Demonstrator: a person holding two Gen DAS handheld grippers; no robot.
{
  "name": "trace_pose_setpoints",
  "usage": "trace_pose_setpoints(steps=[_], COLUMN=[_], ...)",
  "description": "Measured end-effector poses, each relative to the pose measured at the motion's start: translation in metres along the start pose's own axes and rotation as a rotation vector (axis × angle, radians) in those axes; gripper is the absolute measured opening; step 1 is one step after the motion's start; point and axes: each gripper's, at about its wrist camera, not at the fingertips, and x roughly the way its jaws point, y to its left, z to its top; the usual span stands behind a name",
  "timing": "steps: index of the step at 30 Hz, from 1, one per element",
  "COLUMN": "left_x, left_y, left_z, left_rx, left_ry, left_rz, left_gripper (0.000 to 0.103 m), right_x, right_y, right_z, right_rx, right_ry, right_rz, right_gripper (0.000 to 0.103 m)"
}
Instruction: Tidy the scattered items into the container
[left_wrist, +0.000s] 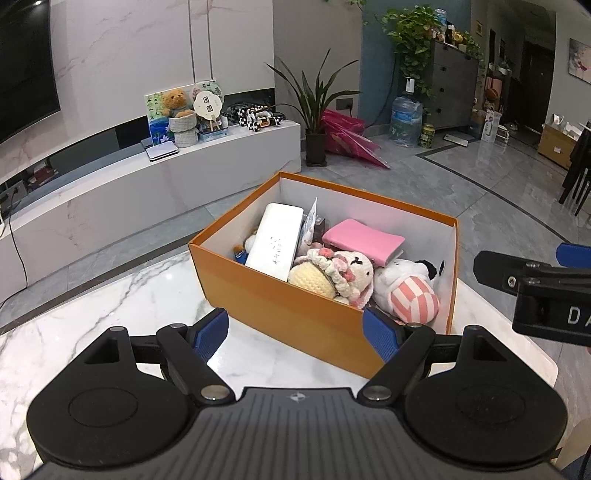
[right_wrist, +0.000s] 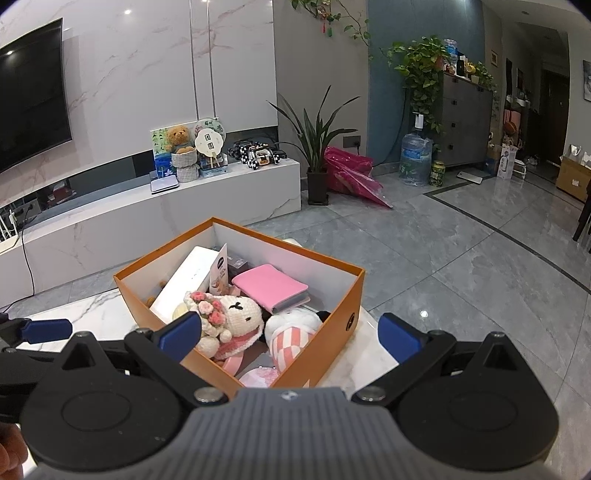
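An orange box (left_wrist: 280, 302) (right_wrist: 328, 343) with a white inside stands on the marble table (left_wrist: 110, 306). Inside lie a white case (left_wrist: 275, 242) (right_wrist: 184, 284), a pink wallet (left_wrist: 364, 240) (right_wrist: 271, 286), a crocheted bunny with flowers (left_wrist: 343, 271) (right_wrist: 229, 317) and a white plush with a pink checked part (left_wrist: 410, 291) (right_wrist: 291, 332). My left gripper (left_wrist: 297, 334) hangs open just before the box's near wall, nothing between its blue pads. My right gripper (right_wrist: 290, 334) is open over the box's near corner, empty. The right gripper's body (left_wrist: 535, 291) shows at the left wrist view's right edge.
Beyond the table runs a grey tiled floor (right_wrist: 443, 258). A low white TV bench (right_wrist: 166, 206) with a teddy bear and trinkets lines the wall under a television (right_wrist: 29, 92). A potted plant (right_wrist: 317, 158), a pink bag and a water jug (right_wrist: 415, 158) stand farther back.
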Motion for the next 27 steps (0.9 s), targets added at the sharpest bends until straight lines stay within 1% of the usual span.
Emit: trace_pose_setpoints(steps=[27], left_x=[0.0008], left_y=[-0.0047], left_z=[-0.0013], left_rx=[0.006], left_ry=[0.006], left_rz=[-0.010], left_gripper=[0.094], right_x=[0.0059], right_y=[-0.0006], right_z=[-0.0009], right_rx=[0.004], right_ry=[0.007], right_rz=[0.011], right_gripper=[0.102])
